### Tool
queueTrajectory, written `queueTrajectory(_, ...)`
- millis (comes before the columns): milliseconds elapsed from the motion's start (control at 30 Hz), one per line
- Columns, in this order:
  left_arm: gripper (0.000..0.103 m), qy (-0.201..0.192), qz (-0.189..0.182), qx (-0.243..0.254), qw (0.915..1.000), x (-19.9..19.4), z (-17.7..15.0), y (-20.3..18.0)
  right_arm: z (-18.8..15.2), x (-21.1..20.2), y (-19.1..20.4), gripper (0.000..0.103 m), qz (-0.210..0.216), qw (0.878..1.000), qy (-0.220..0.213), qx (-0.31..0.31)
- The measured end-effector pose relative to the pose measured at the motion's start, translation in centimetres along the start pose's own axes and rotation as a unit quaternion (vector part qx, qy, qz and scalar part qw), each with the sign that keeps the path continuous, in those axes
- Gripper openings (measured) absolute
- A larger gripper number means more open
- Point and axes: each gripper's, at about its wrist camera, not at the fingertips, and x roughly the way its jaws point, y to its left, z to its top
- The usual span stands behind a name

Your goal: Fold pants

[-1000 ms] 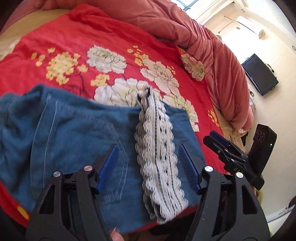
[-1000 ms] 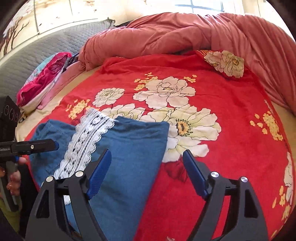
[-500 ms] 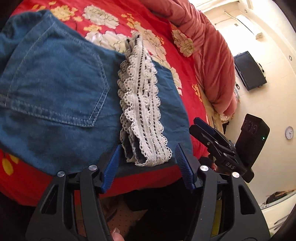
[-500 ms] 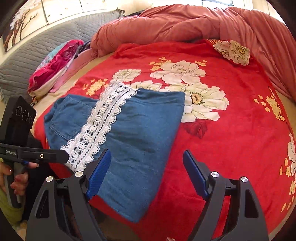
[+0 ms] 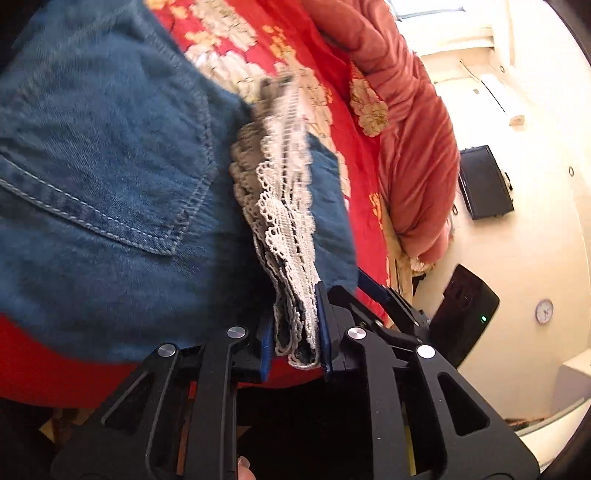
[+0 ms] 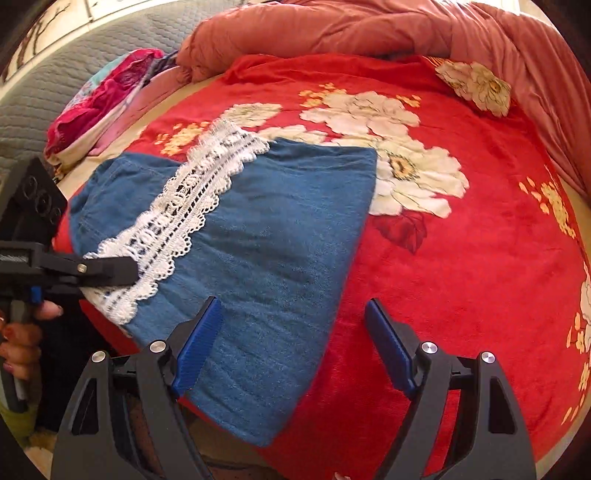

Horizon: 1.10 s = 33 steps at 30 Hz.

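Blue denim pants (image 6: 266, 236) lie folded on the red flowered blanket (image 6: 461, 266), near its front edge. White lace trim (image 6: 184, 210) runs across them. In the left wrist view the pants (image 5: 96, 192) fill the left side and my left gripper (image 5: 295, 339) is shut on the lace hem (image 5: 284, 206) at the bed's edge. It also shows in the right wrist view (image 6: 110, 271), at the lace end. My right gripper (image 6: 291, 347) is open over the pants' near corner, its left finger above the denim, holding nothing.
A bunched salmon duvet (image 6: 332, 29) lies along the back and right of the bed. Pink and red clothes (image 6: 103, 96) are piled at the far left by a grey quilted headboard (image 6: 44, 81). A wall TV (image 5: 484, 181) and clock (image 5: 543, 311) show beyond the bed.
My left gripper moved in to the bed's edge and closed on the lace hem. My right gripper drew back toward the pants' near corner and stayed open.
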Motion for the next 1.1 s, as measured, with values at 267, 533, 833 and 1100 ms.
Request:
queueTrajectory(267,0.015,-0.002,0.136,0.066,0.9885,0.1,-0.1,-0.9,-0.1,1.3,0.9,0.079,-0.011,0.999,0.025,-0.025)
queueTrajectory(533,0.044,-0.023,0.176,0.109,0.9781,-1.1,-0.3,-1.6,0.2,-0.8,0.6,0.079,0.0,0.999,-0.031,-0.013)
queueTrajectory(833,0.056,-0.062,0.249,0.163,0.9528,-2.9,0.0,-2.9,0.5,-1.6,3.0,0.078,0.029,0.995,-0.06,-0.07)
queueTrajectory(1100,0.068,-0.052,0.269,0.186,0.9435,-1.7,-0.2,-2.8,0.1,2.4,4.1,0.079,0.005,0.996,0.024,-0.086)
